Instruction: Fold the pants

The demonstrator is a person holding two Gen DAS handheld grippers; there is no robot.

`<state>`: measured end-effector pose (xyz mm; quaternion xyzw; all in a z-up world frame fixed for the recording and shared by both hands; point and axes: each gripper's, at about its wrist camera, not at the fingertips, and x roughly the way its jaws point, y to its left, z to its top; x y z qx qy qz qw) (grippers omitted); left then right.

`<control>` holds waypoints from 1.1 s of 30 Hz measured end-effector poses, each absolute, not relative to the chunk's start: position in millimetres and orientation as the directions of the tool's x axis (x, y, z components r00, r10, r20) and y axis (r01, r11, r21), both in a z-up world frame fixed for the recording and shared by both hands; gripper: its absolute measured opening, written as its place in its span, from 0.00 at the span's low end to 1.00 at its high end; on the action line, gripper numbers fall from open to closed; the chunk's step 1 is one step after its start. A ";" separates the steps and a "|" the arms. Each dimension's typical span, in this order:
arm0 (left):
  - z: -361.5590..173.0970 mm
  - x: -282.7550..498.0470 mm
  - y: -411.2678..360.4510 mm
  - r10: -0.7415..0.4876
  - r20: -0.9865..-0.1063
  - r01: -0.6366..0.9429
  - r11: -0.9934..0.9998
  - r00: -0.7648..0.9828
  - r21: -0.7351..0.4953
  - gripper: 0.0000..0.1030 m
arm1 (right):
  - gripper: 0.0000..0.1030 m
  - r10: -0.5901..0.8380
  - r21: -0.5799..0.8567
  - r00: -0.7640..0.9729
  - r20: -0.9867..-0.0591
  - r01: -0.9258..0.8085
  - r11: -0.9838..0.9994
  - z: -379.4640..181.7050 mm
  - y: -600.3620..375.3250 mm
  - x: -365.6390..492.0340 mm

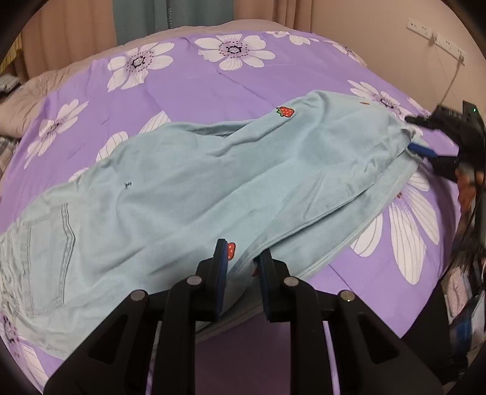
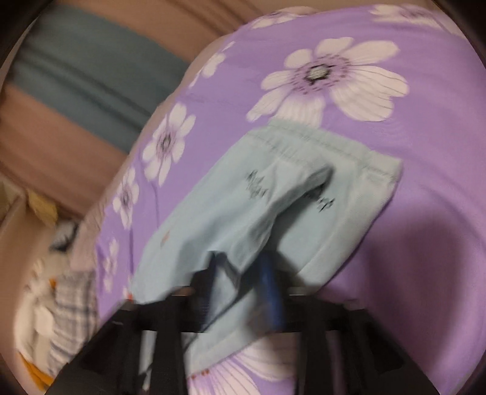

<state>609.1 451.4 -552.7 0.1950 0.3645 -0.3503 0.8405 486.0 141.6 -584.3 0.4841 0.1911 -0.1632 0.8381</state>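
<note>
The pale blue cotton pants with strawberry patches [image 1: 194, 188] lay folded lengthwise across the purple bedsheet printed with white flowers [image 1: 188, 79]. The left gripper [image 1: 243, 261] pinched their near edge; the right gripper [image 2: 243, 273], jaws parted, straddled the hem. Beige curtains [image 1: 66, 33] hung beyond the sheet.

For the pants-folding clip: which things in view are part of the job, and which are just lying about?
Job:
- light blue pants
- left gripper
- right gripper

Lying about:
- purple flowered sheet, only the work surface
- checked cloth beside the bed
- wall sockets
- curtains
</note>
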 end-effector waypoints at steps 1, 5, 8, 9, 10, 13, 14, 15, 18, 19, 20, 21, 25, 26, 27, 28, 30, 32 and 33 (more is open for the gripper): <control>-553.1 608.9 450.2 -0.443 -0.750 0.732 0.676 0.491 0.080 0.19 | 0.51 -0.100 0.782 0.888 -0.450 0.445 0.437 -584.5 134.7 482.4; -553.0 611.9 446.8 -0.444 -0.755 0.733 0.677 0.483 0.070 0.17 | 0.51 -0.144 0.782 0.877 -0.458 0.475 0.404 -583.0 114.6 486.7; -548.7 613.4 447.1 -0.455 -0.751 0.726 0.686 0.479 0.048 0.13 | 0.41 -0.132 0.781 0.878 -0.460 0.471 0.411 -584.0 102.5 498.8; -544.6 612.2 447.3 -0.462 -0.745 0.727 0.685 0.480 0.043 0.12 | 0.21 -0.140 0.769 0.871 -0.470 0.483 0.418 -582.8 100.4 502.4; -541.3 610.7 447.6 -0.470 -0.740 0.730 0.683 0.481 0.041 0.12 | 0.06 -0.143 0.758 0.866 -0.480 0.491 0.430 -582.3 96.5 504.5; -528.9 604.2 447.6 -0.497 -0.716 0.739 0.672 0.490 0.040 0.12 | 0.04 -0.179 0.721 0.866 -0.466 0.490 0.491 -564.6 92.7 501.9; -525.7 601.9 446.8 -0.507 -0.711 0.744 0.667 0.487 0.034 0.12 | 0.04 -0.205 0.698 0.868 -0.452 0.487 0.524 -557.0 93.7 496.0; -525.1 600.0 445.5 -0.509 -0.709 0.746 0.665 0.488 0.036 0.12 | 0.04 -0.238 0.675 0.870 -0.431 0.486 0.555 -545.6 96.6 490.2; -531.6 599.3 440.2 -0.491 -0.721 0.745 0.665 0.489 0.053 0.12 | 0.04 -0.282 0.660 0.886 -0.369 0.463 0.591 -526.2 101.5 468.4; -536.8 601.5 439.1 -0.486 -0.736 0.745 0.666 0.471 0.037 0.12 | 0.04 -0.267 0.661 0.882 -0.389 0.469 0.586 -530.5 100.2 465.2; -541.3 603.4 438.5 -0.481 -0.750 0.746 0.666 0.454 0.025 0.12 | 0.04 -0.262 0.657 0.870 -0.418 0.489 0.574 -538.3 98.6 465.6; -546.2 604.8 437.4 -0.470 -0.763 0.746 0.665 0.443 0.024 0.12 | 0.04 -0.262 0.648 0.849 -0.459 0.522 0.555 -548.8 96.4 467.7; -555.0 600.6 436.0 -0.446 -0.779 0.754 0.655 0.442 0.053 0.14 | 0.04 -0.196 0.692 0.812 -0.550 0.575 0.437 -599.4 82.8 465.7; -554.6 599.9 436.2 -0.447 -0.778 0.754 0.654 0.442 0.052 0.15 | 0.04 -0.195 0.696 0.812 -0.550 0.575 0.431 -604.5 82.3 464.0; -552.8 600.0 437.6 -0.452 -0.779 0.756 0.653 0.435 0.044 0.15 | 0.04 -0.201 0.694 0.812 -0.548 0.575 0.432 -605.2 82.9 462.6; -551.9 599.6 438.9 -0.456 -0.779 0.757 0.653 0.431 0.037 0.15 | 0.04 -0.213 0.684 0.806 -0.552 0.584 0.438 -603.6 84.2 461.7; -549.2 597.5 441.7 -0.465 -0.777 0.762 0.647 0.423 0.028 0.16 | 0.04 -0.245 0.647 0.785 -0.569 0.612 0.455 -596.2 87.4 460.0; -544.6 593.1 449.0 -0.479 -0.777 0.769 0.640 0.409 0.010 0.17 | 0.04 -0.292 0.599 0.761 -0.580 0.641 0.480 -584.3 94.0 456.8; -542.2 591.0 453.6 -0.490 -0.775 0.772 0.635 0.400 -0.003 0.18 | 0.05 -0.316 0.572 0.747 -0.586 0.657 0.491 -579.2 97.1 455.9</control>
